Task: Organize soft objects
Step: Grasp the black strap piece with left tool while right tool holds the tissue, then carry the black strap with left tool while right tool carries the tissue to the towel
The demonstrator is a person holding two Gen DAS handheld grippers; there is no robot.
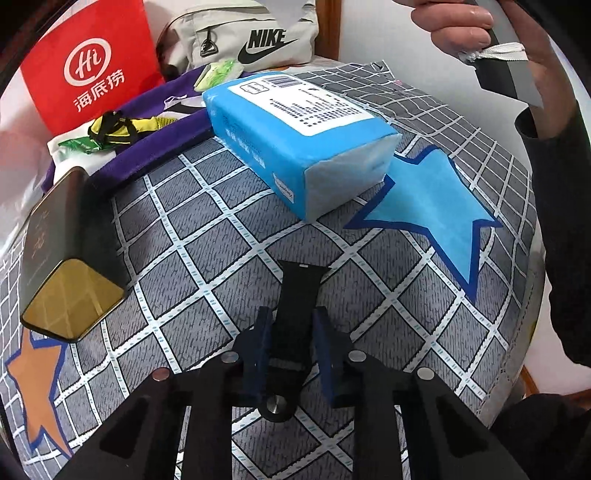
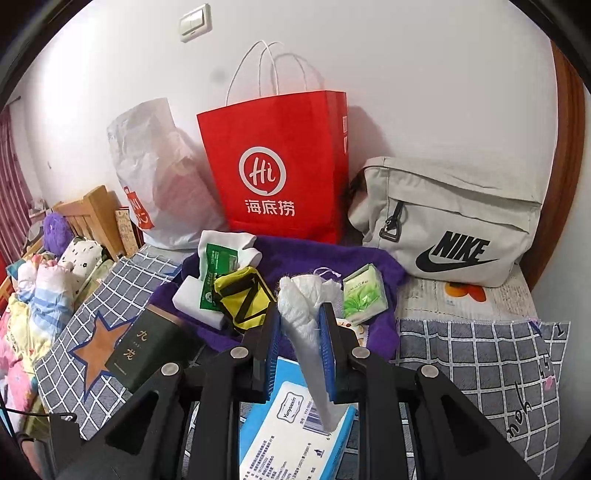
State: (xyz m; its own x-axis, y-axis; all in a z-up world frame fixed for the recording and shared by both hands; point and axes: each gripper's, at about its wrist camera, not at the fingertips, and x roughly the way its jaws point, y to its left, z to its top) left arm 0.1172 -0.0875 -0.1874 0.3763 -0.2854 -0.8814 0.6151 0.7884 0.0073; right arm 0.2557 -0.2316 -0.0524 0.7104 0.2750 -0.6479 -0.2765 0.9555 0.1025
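Two grips: right gripper fingers pinch white tissue pulled from the near blue pack; left gripper fingers narrowly clamp, seemingly, a black strap

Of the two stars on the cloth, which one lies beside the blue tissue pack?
The blue star, at the tissue pack; the orange star lies by the dark box.

A red paper shopping bag stands against the white wall, beside a beige fabric sling bag. A light switch is mounted above.
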